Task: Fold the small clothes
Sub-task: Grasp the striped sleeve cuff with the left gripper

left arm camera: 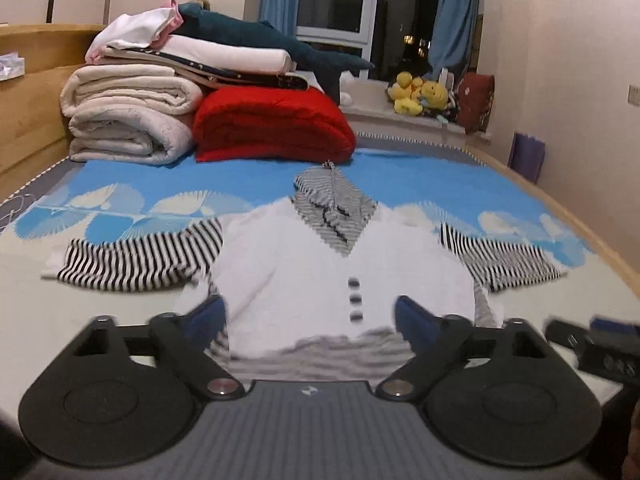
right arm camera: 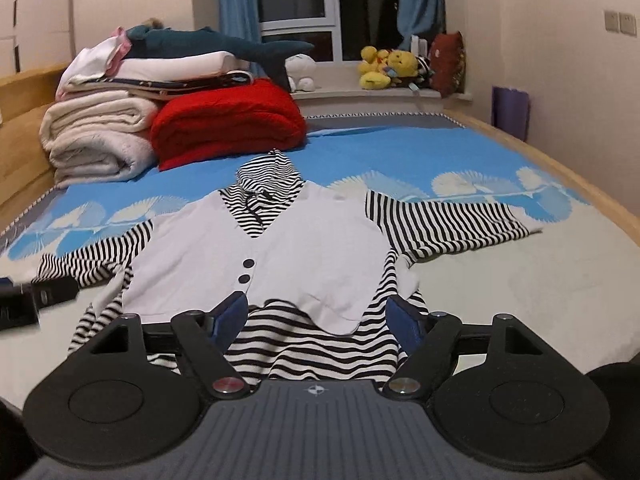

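Observation:
A small hooded top point(left arm camera: 304, 256) lies flat and face up on the bed, white front with dark buttons, black-and-white striped sleeves spread to both sides, striped hood at the far end. It also shows in the right wrist view point(right arm camera: 304, 248). My left gripper point(left arm camera: 310, 320) is open and empty, its blue-padded fingers over the hem near the top's left side. My right gripper point(right arm camera: 318, 316) is open and empty over the striped hem. The right gripper's tip point(left arm camera: 592, 340) shows at the right edge of the left wrist view; the left gripper's tip point(right arm camera: 36, 296) shows at the left edge of the right wrist view.
The bed cover point(left arm camera: 160, 184) is blue and white. Folded cream blankets point(left arm camera: 128, 120), a red blanket point(left arm camera: 272, 124) and a plush shark point(left arm camera: 256, 36) are stacked at the far left. Plush toys point(left arm camera: 420, 96) sit on the windowsill. A wooden bed rail point(right arm camera: 560, 160) runs along the right.

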Demonstrator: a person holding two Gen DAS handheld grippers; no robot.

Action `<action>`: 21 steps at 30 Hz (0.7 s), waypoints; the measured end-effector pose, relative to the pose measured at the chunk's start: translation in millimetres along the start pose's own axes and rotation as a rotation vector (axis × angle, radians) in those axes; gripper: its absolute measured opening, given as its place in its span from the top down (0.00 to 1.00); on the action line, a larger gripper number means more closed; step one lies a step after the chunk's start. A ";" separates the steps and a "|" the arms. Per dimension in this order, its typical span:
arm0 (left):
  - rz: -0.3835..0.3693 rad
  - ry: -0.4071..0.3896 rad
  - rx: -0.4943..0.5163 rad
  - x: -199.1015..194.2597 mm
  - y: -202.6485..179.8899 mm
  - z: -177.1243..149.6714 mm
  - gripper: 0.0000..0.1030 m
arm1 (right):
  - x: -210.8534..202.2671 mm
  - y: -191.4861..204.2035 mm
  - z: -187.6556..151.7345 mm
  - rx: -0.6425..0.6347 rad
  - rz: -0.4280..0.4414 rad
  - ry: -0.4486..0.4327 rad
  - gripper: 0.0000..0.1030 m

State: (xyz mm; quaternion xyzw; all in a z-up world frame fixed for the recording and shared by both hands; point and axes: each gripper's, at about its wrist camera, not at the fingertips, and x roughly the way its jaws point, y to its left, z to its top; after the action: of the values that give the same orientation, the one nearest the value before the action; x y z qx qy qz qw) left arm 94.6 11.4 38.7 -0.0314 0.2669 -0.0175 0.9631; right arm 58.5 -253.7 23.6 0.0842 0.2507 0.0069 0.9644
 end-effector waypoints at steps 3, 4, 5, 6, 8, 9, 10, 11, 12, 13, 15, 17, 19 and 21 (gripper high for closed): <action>0.016 -0.004 -0.044 30.6 26.4 23.4 0.45 | 11.0 -7.0 9.6 -0.015 0.004 0.015 0.39; 0.029 0.000 -0.062 45.0 38.1 31.6 0.54 | 16.5 -8.2 14.4 -0.022 0.015 0.022 0.42; 0.049 0.007 -0.076 60.3 51.5 39.5 0.62 | 23.7 -8.8 20.2 -0.030 0.026 0.027 0.49; 0.077 0.015 -0.089 76.0 65.5 46.7 0.63 | 29.0 -8.2 24.8 -0.036 0.037 0.031 0.56; 0.148 0.040 -0.137 110.1 99.2 60.8 0.63 | 47.4 -6.0 39.0 -0.041 0.077 0.048 0.65; 0.185 0.055 -0.174 126.6 118.7 67.8 0.63 | 57.9 -3.8 47.6 -0.043 0.099 0.056 0.66; 0.215 0.060 -0.205 140.3 135.5 73.8 0.64 | 70.8 0.1 57.9 -0.049 0.120 0.062 0.66; 0.248 0.060 -0.223 152.9 151.5 78.4 0.64 | 80.9 5.2 67.4 -0.062 0.136 0.063 0.66; 0.288 0.059 -0.231 165.2 167.5 81.5 0.64 | 91.2 9.9 76.6 -0.080 0.150 0.063 0.66; 0.330 0.061 -0.238 176.3 184.1 83.1 0.64 | 105.6 16.6 88.9 -0.100 0.165 0.059 0.66; 0.395 0.071 -0.246 194.3 211.9 78.4 0.64 | 128.3 25.4 111.0 -0.118 0.183 0.044 0.66; 0.447 0.109 -0.290 207.3 242.7 67.3 0.64 | 158.0 37.4 133.6 -0.137 0.197 0.042 0.66; 0.484 0.145 -0.400 215.2 277.5 55.9 0.64 | 184.8 46.8 149.1 -0.149 0.200 0.031 0.66; 0.505 0.145 -0.454 217.2 300.8 49.3 0.63 | 208.6 48.5 156.4 -0.132 0.202 0.015 0.66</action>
State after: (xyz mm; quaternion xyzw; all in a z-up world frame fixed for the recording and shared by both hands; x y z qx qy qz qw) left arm 311.2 303.0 -51.6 -0.1764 0.3313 0.2789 0.8840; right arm 318.0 -219.2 65.6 0.0455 0.2471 0.1210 0.9603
